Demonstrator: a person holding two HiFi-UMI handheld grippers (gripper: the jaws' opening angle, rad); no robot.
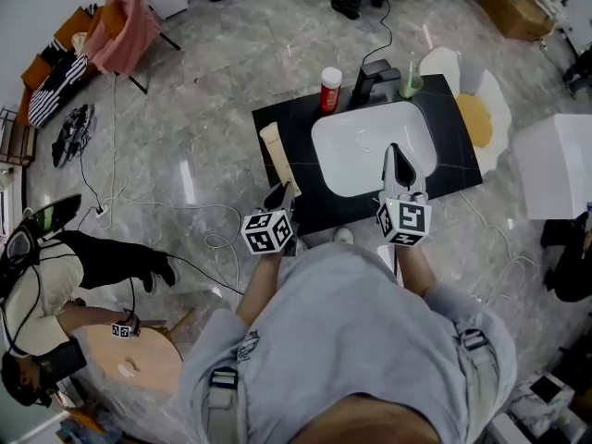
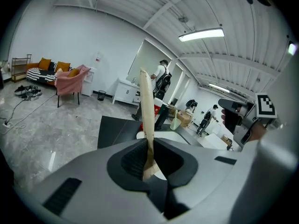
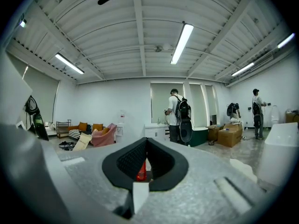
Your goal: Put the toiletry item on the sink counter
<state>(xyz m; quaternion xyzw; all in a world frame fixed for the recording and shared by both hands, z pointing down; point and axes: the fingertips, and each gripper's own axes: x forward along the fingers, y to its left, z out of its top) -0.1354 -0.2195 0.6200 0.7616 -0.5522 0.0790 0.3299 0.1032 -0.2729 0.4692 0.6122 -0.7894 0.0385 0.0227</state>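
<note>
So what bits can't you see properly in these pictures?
- Tan flat item held in the left gripper: seen edge-on in the left gripper view and tiny in the head view, so what it is can't be told.
- Red bottle: label too small in the head view; the right gripper leaves only a sliver of it in its own view.
- Green cup: contents too small, head view.

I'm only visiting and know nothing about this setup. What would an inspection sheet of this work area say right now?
Surface: black sink counter with a white basin.
Job's things: long beige toiletry item, held over the counter's left edge.
Clutter: red-and-white bottle, faucet and green cup along the back.
Grippers: left claw shut on the item; right claw shut, empty, above the basin.
Cables: white cable on the floor; black cable behind the faucet.
Surroundings: pink-draped chair, cardboard box, seated person.
</note>
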